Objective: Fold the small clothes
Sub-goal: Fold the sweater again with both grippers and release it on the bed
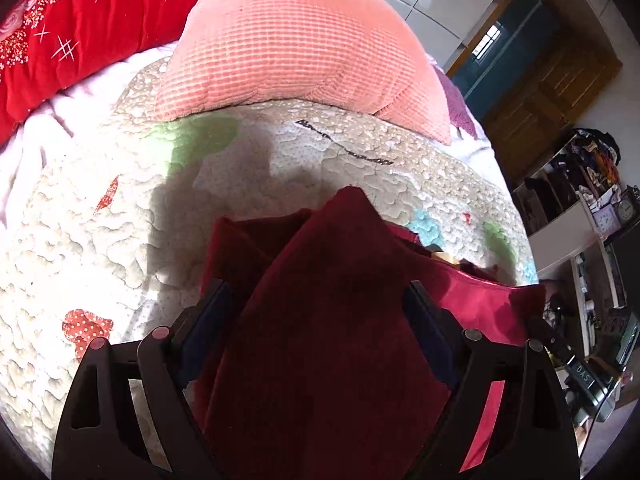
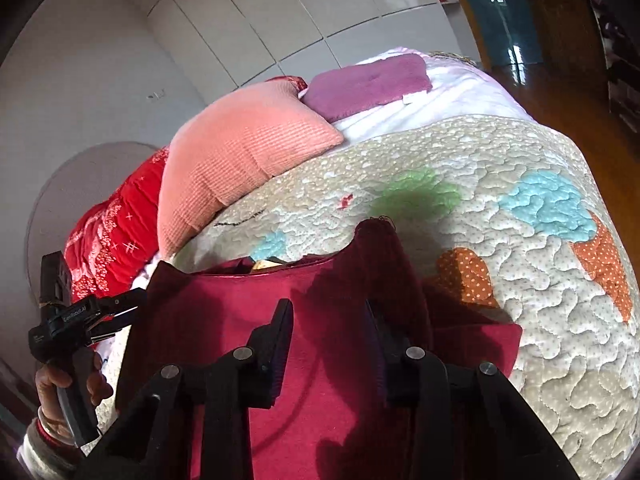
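so both grippers, left gripper [image 1: 320,328] and right gripper [image 2: 328,344], are pinching the dark red velvety garment [image 2: 280,308] by its near edge, stretching it left-to-right above the cream quilted bedspread [image 2: 500,280].

Quilted bed [image 2: 540,320] sunlit; salmon pillow [image 1: 296,48] near white glossy wardrobe [image 2: 280,12]; wooden floor [image 2: 560,96]; cluttered shelves [image 1: 580,184].

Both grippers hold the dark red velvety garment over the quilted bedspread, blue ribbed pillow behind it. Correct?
Not quite: the ribbed pillow is salmon pink, not blue, as the left wrist view shows. The rest stands: the left gripper and right gripper hold the dark red velvety garment over the quilted bedspread.
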### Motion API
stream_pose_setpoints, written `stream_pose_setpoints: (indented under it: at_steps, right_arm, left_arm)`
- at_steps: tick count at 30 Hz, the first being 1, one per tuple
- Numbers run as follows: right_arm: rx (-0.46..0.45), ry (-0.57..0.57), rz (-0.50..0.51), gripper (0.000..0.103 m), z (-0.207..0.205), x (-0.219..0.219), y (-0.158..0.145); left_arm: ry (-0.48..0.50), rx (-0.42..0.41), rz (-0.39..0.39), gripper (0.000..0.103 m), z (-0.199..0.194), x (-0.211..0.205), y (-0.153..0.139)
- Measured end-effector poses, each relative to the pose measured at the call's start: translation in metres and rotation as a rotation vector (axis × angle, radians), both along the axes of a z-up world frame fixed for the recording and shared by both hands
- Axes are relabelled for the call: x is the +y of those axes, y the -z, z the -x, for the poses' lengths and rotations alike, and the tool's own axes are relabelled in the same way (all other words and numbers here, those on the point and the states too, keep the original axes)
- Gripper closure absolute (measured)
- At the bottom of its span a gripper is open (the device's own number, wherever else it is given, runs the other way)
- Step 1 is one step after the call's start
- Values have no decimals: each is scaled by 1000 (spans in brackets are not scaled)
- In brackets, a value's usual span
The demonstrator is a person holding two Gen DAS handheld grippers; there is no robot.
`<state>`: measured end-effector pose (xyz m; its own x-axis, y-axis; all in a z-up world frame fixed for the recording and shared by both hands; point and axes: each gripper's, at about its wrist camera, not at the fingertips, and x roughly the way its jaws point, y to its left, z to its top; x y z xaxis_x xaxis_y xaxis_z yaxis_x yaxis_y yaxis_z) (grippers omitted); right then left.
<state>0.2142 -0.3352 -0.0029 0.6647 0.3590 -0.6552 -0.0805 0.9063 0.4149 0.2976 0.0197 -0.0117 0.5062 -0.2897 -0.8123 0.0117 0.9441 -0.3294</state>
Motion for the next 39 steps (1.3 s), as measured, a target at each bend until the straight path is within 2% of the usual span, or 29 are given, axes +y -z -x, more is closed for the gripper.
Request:
stream_pose_setpoints:
  at_steps: [2, 5, 9, 14, 20, 27, 32, 39]
  right_arm:
    - [31, 33, 47, 72, -15, -2, 14]
    - [22, 40, 43, 72, -21, -3, 17]
    - [-5, 32, 31, 70, 3, -5, 2]
    - [-79, -10, 42, 64, 61, -3, -22]
    - [-45, -45, 45, 61, 110, 10, -19]
    - [-38, -91, 30, 59, 159, 30, -16]
    - [-28, -124, 16, 57, 186, 41, -12]
    - [-23, -112, 24, 57, 215, 48, 1]
  left_arm:
    - [-39, 28, -54, 16, -9, 0, 19]
    - [-84, 35, -116, 16, -15, 6, 35]
    - [-100, 30, -48, 16, -2, 18, 27]
    - [-71, -63, -86, 16, 45, 22, -5]
    - [-49, -122, -119, 16, 105, 18, -23]
    - [5, -92, -117, 16, 167, 4, -9]
    - [6, -80, -122, 16, 207, -3, 2]
    - [15, -62, -114, 16, 239, -12, 9]
